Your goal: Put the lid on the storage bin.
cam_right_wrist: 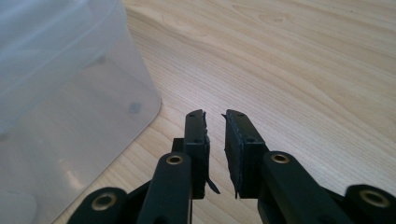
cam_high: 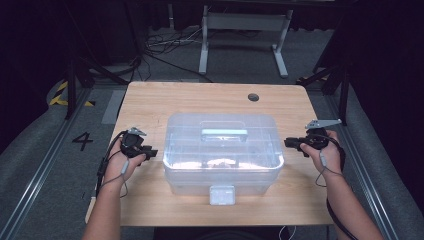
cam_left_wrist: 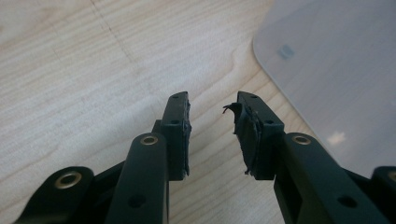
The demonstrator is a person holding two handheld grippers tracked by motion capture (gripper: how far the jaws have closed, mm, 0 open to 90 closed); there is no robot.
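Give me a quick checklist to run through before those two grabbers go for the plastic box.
1. Left gripper empty, jaws apart with only bare table between them: ok.
2. Right gripper empty, narrow gap between its jaws: ok.
3. A gripper on each side of the box, neither touching it: ok.
4. Lid sits on the box, handle lying flat on top: ok.
5. Front latch fastened: cannot tell.
6. Pads sound: not ok, the rubber looks torn and frayed at the edges.
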